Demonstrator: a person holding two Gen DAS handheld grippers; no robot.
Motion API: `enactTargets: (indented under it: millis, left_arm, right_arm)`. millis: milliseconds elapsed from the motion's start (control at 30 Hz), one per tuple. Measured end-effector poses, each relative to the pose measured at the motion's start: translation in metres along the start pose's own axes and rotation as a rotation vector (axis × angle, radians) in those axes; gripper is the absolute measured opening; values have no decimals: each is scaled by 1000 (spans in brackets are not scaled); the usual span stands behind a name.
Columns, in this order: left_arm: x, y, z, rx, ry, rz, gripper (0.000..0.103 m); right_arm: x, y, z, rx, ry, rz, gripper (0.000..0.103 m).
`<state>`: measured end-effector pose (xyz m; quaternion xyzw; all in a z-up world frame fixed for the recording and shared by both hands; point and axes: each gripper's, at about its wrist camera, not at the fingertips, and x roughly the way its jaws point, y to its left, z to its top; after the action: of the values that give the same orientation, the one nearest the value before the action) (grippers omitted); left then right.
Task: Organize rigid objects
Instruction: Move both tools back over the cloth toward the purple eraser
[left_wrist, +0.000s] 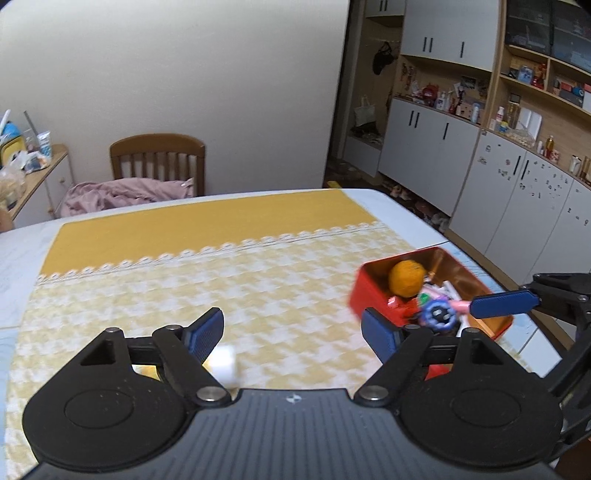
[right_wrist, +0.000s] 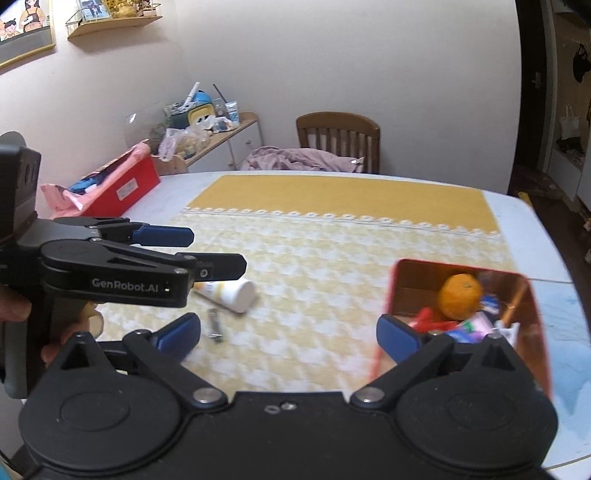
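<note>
The white tube (right_wrist: 231, 293) lies on its side on the yellow-checked cloth of the tabletop (right_wrist: 546, 254), its capped end pointing right and toward the camera, its long axis running slantwise from upper left to lower right in the right wrist view. Just below it rests a small metal clipper (right_wrist: 214, 326), long axis nearly straight toward the camera. Both sit well apart from the red tin (right_wrist: 537, 325), which stands at the right edge of the cloth and already holds an orange (right_wrist: 461, 297) and a jumble of small items.

The left hand-held gripper (right_wrist: 218, 251) hangs directly above the tube's hidden end, jaws parted with nothing between them, so it is the nearer of the 2. In its own view the tube's cap (left_wrist: 221, 363) shows blurred beside its left finger. The right hand-held gripper (right_wrist: 288, 338) is spread wide and empty, between the clipper and the tin.
</note>
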<state>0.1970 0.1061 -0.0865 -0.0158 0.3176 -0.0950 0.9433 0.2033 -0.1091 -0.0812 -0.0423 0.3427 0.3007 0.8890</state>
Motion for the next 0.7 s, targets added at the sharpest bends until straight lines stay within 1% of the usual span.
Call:
enactTargets:
  millis: [133, 233, 300, 367, 433, 600, 700]
  left_arm:
    - [-11, 32, -10, -5, -28, 25, 82]
    - [-15, 53, -18, 7, -20, 44, 84]
    - [-17, 71, -24, -11, -19, 39, 84]
    - [-19, 88, -30, -30, -12, 31, 85]
    - [-18, 101, -36, -35, -3, 44, 85]
    - [-13, 130, -50, -30, 26, 76, 85]
    - [-5, 142, -58, -23, 58, 87, 85]
  right_arm:
    - [14, 25, -1, 7, 6, 21, 102]
    - [26, 41, -3, 19, 14, 32, 102]
    - [34, 51, -5, 31, 25, 43, 103]
    - [41, 60, -7, 37, 34, 68, 103]
    - [49, 72, -9, 27, 41, 81, 103]
    - [69, 96, -13, 2, 74, 94, 103]
    - [83, 107, -16, -14, 102, 99, 103]
